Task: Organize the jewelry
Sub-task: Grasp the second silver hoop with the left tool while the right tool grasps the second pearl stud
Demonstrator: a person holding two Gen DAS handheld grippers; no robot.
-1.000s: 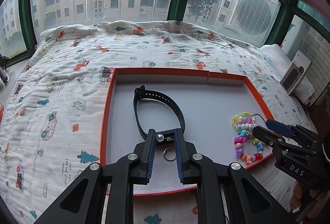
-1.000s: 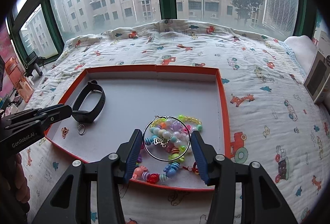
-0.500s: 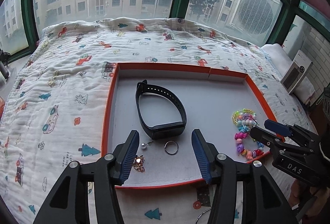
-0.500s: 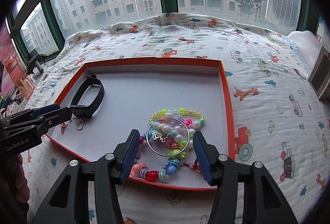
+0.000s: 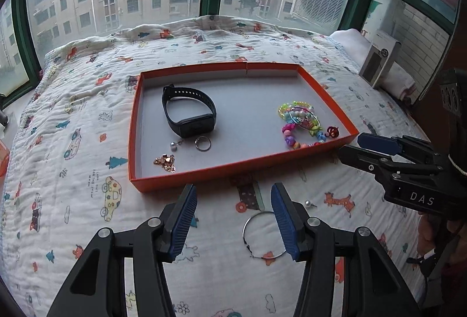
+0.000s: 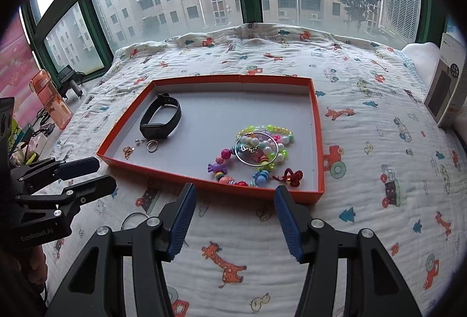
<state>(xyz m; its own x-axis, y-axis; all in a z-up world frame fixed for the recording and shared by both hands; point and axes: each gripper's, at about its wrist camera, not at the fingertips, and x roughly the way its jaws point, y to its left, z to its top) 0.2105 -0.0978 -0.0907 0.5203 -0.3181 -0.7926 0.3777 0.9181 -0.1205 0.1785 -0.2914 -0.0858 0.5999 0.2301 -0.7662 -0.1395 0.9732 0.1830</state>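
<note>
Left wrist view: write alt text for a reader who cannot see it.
An open, empty left gripper hovers over a cartoon-print quilt, short of an orange tray holding a black wristband, a ring, a pearl stud, a gold charm and beaded bracelets. A wire hoop and another pearl stud lie on the quilt; the right gripper enters from the right.

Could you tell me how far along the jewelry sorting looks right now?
Mostly done: the black band, ring, brooch and beaded bracelets lie in the orange tray. Both the left gripper and right gripper are open and empty. Left: the hoop and pearl stud on the quilt.
</note>
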